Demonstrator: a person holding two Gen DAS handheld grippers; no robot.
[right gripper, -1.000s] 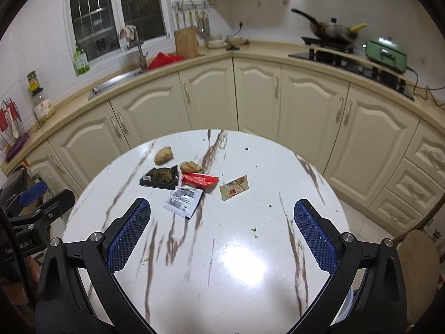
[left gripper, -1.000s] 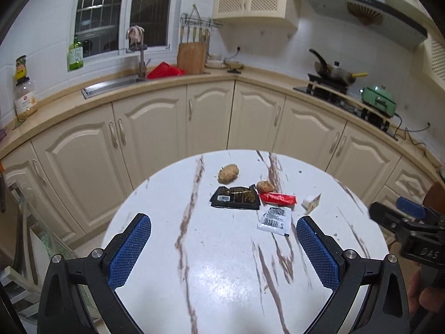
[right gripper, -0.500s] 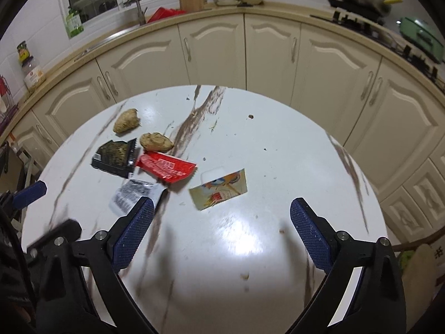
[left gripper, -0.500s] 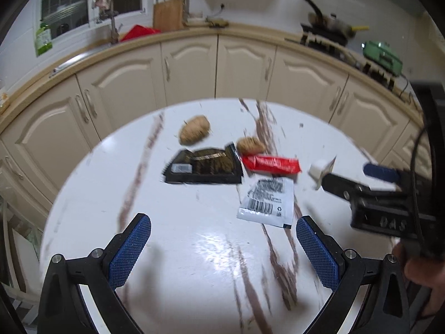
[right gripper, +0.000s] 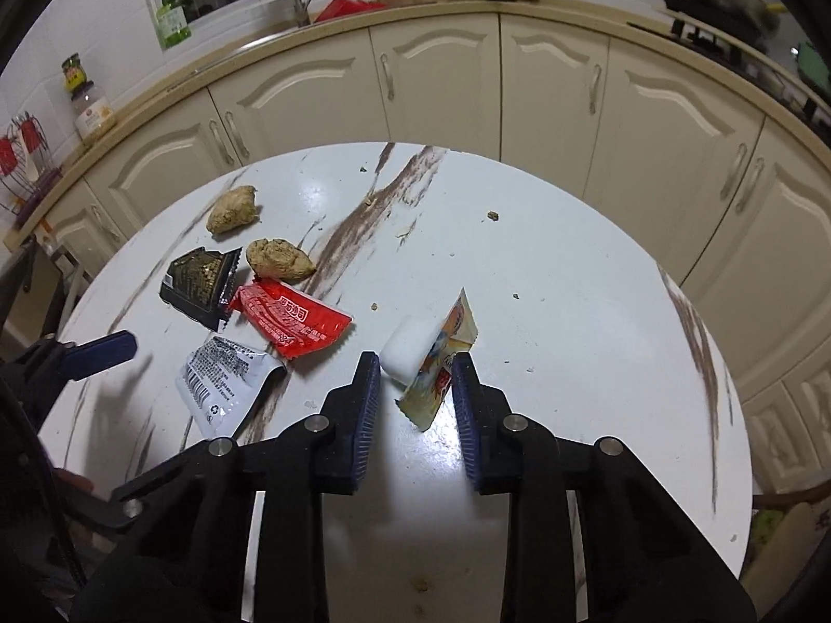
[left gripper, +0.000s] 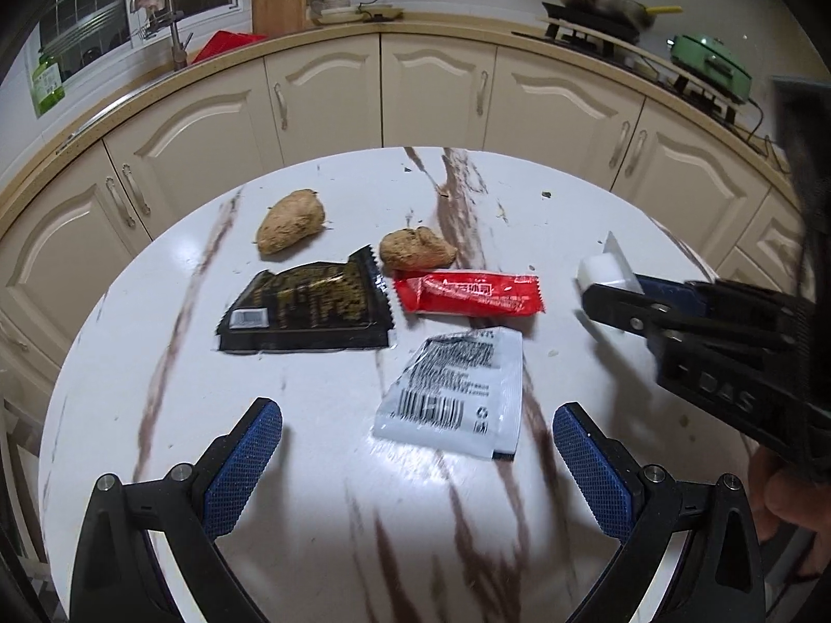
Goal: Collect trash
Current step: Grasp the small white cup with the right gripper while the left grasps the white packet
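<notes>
While my right gripper (right gripper: 415, 363) draws its blue-padded jaws together around the small yellow-and-white torn snack packet (right gripper: 433, 358), the packet stands crumpled between them at the near middle of the round white marble-patterned table (right gripper: 571, 311). The right pad looks to touch its edge; whether the left pad presses it yet I cannot tell. My left gripper (left gripper: 415, 446) hangs with its jaws wide apart and nothing between them, just short of the white flat sachet with black print and a barcode (left gripper: 457, 389). Beyond that sachet lie the red glossy wrapper (left gripper: 467, 293) and the black crinkled foil packet (left gripper: 311, 309), side by side. Two brown lumpy food scraps (left gripper: 291, 228) rest behind them, one touching the red wrapper's top edge.
</notes>
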